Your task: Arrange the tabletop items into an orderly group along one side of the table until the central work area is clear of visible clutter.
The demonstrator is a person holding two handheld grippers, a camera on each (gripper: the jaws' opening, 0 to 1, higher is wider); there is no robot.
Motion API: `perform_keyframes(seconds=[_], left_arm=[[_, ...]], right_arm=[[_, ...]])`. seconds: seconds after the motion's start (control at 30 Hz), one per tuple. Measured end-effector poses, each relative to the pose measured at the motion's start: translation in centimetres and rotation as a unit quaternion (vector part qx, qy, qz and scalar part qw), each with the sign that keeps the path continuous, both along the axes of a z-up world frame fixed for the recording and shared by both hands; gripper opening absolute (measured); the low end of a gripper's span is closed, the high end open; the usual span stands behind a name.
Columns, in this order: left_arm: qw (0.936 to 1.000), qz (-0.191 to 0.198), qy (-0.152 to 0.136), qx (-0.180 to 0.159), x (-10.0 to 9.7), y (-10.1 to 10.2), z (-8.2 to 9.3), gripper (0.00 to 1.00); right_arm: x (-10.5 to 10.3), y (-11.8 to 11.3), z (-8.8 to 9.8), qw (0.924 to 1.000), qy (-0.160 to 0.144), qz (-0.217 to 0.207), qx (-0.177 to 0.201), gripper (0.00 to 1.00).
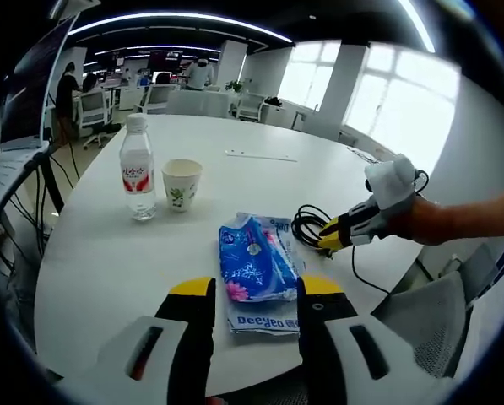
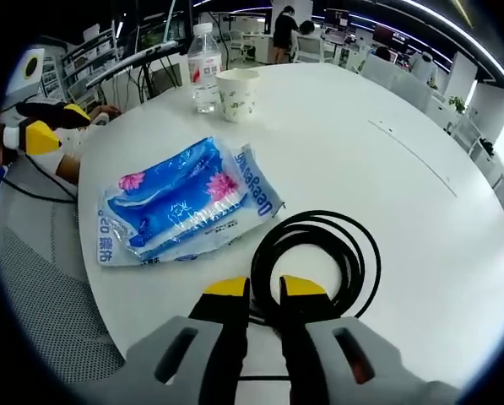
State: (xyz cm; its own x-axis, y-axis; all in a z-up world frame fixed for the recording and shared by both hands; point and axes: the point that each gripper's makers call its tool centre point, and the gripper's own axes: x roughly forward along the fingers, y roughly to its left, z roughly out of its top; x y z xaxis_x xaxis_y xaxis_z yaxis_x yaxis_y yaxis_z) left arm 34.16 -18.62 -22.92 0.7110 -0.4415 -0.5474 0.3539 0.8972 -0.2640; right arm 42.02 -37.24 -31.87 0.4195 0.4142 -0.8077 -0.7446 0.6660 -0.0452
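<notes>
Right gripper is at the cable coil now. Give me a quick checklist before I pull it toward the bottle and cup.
1. Right gripper at the black cable coil: ok, fingers at its near edge.
2. Coil actually gripped: cannot tell; fingers nearly shut, cable between them unclear.
3. Left gripper out of the way: ok, open, at the near end of the blue tissue pack.
4. Tissue pack off the coil: ok, beside it, apart.
5. Water bottle and paper cup upright: ok.
6. Cable tail free: cannot tell.
</notes>
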Motion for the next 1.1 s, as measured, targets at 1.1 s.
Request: perform_keyframes(seconds=[1.1], left_arm=[[0.9998, 0.014, 0.007, 0.010, -0.9, 0.7, -0.3, 0.37]], right_arm=[[3.6, 7.2, 2.0, 0.9972, -0.025, 0.064, 0.030, 0.11]])
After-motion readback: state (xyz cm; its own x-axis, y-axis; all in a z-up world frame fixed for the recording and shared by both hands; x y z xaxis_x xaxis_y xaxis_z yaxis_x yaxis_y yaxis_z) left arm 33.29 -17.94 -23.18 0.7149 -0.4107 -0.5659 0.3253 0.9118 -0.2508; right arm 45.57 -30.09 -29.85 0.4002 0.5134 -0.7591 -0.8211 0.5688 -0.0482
